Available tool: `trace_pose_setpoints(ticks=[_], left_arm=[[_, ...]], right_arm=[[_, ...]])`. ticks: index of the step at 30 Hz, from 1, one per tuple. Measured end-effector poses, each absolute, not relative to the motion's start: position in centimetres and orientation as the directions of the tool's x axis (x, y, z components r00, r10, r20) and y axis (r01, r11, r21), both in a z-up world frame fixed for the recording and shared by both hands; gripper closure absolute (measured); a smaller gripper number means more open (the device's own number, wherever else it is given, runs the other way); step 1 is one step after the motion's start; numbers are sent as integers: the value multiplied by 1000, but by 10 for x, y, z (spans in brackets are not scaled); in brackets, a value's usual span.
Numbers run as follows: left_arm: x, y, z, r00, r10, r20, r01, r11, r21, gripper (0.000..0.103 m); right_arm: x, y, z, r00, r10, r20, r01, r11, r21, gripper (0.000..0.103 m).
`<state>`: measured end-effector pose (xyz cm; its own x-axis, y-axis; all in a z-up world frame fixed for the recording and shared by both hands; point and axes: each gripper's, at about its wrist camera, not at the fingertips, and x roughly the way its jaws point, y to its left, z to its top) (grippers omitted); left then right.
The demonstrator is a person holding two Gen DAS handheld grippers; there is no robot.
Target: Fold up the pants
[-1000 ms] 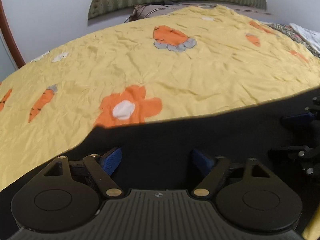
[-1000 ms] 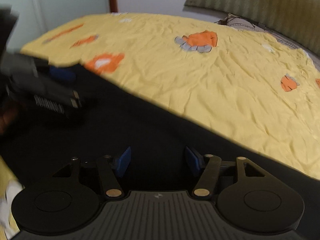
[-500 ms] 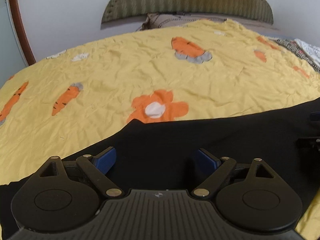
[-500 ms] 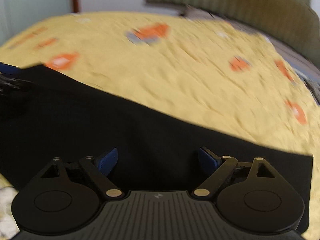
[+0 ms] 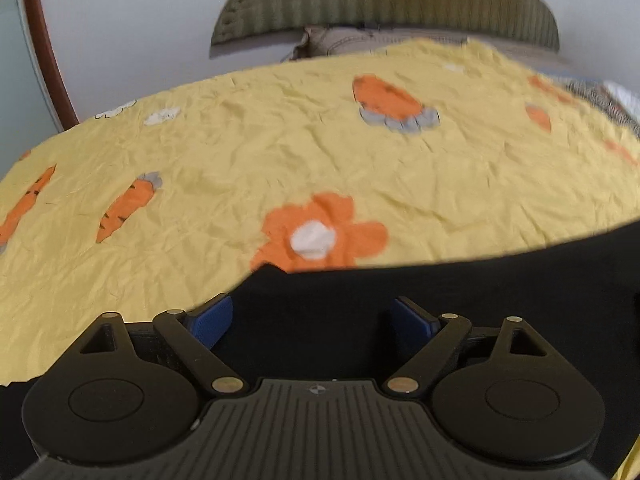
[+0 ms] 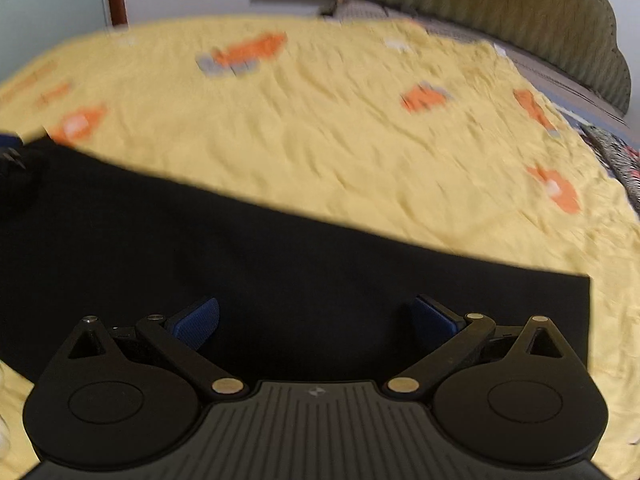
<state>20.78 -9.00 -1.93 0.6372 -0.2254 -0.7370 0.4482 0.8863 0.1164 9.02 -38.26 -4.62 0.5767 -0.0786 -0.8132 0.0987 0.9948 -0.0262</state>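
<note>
Black pants lie flat on a yellow bed sheet printed with orange carrots and flowers. My left gripper hovers over the pants' left end near a corner of the cloth. Its blue pads stand wide apart and are closing slightly, pressing on nothing. In the right wrist view the pants run as a long dark band to a square end at the right. My right gripper is over that end. Its jaws are opening wide, with only flat cloth below them.
A green ribbed headboard and a beige pillow stand at the far side of the bed. A brown wooden post rises at the left. Patterned bedding lies past the sheet's right edge.
The right gripper has opened wide and slid right along the pants toward their square end. It has left the left wrist view. The left gripper has hardly moved.
</note>
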Motion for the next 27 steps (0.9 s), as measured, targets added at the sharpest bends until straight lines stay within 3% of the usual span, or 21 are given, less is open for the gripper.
trace_pose_setpoints(ticks=[3,6,10,13,14,15,18,21,24,27], left_arm=[[186,-113,-13,603,-320,-731,518,854,53,16],[157,-150,-11,548,-410,-730,619,785,24,15],[123,-186,-24,557,-414,-720,694,708,129,14],[112,-202,-45,559,-395,-729,723,663,195,12],[113,-202,-50,583,-403,-706,710,674,202,5],[114,-205,-52,606,-386,-696,693,686,223,0],[115,-205,-43,600,-372,-708,695,680,233,5],[109,-203,-35,596,-390,-702,703,675,222,4],[106,-207,-34,573,-410,-710,718,668,193,4],[102,-214,-35,557,-422,-715,730,659,181,5]], right_arm=[[104,-402,-57,577,-6,-816,120,990,78,0],[122,-405,-56,586,-12,-810,110,992,65,0],[106,-402,-42,614,-83,-785,127,992,-6,0],[90,-404,-53,578,-42,-815,71,997,-1,0],[86,-409,-58,594,-32,-804,69,998,12,0],[80,-418,-57,619,-19,-785,103,993,56,0],[39,-455,-34,730,-153,-666,336,929,155,0],[-27,-503,-24,802,-234,-550,499,768,402,0],[-82,-544,-50,872,-149,-467,469,528,708,0],[-109,-557,-86,916,-82,-393,399,306,865,0]])
